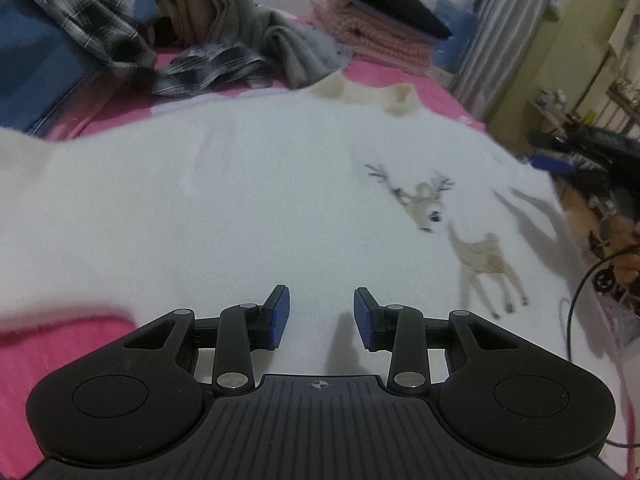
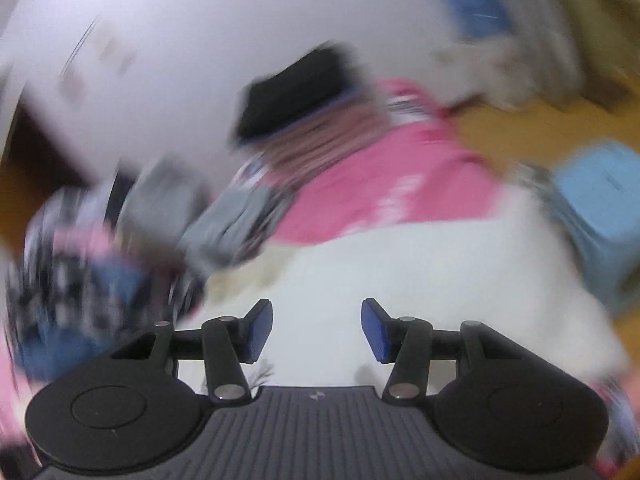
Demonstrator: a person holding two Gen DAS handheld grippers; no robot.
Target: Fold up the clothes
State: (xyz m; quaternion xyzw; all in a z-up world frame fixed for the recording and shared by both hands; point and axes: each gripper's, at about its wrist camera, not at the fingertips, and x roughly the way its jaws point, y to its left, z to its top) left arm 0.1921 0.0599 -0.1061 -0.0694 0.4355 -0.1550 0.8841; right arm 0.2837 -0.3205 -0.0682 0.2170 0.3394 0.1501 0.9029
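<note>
White sweater [image 1: 248, 208] w/ deer motif [image 1: 452, 236] lay spread flat on the bed [image 1: 56, 344] (pink cover), filling most of the L wrist view; collar [image 1: 372, 94] at the far end from the L claw [image 1: 322, 318], so the garment's long axis ran approx. straight ahead of that claw, hem side nearest it; deer sat fwd and to the right of the L claw. L claw hung just over the near part of the sweater, pads apart at a moderate gap, nothing between them; a shadow fell on the cloth just below the gap, so judged close to the fabric, contact not confirmed. R claw [image 2: 318, 332] likewise open w/ nothing held, white cloth [image 2: 400, 280] directly under and ahead of it; R view heavily blurred, so the exact edge under it couldn't be read. Beyond the sweater in the L view: plaid shirt [image 1: 208, 68], grey garment [image 1: 296, 48], folded stack of pink knit w/ a dark item on top [image 1: 380, 24]. Judgement: both claws sat over the same garment, L towards the near-left part, R further right nearer the bed edge; any fold would turn on the collar-to-hem axis running away from the L claw. Sweater lay flat w/ no fold visible; a left sleeve [image 1: 24, 148] seemed to trail off frame, not certain.
</note>
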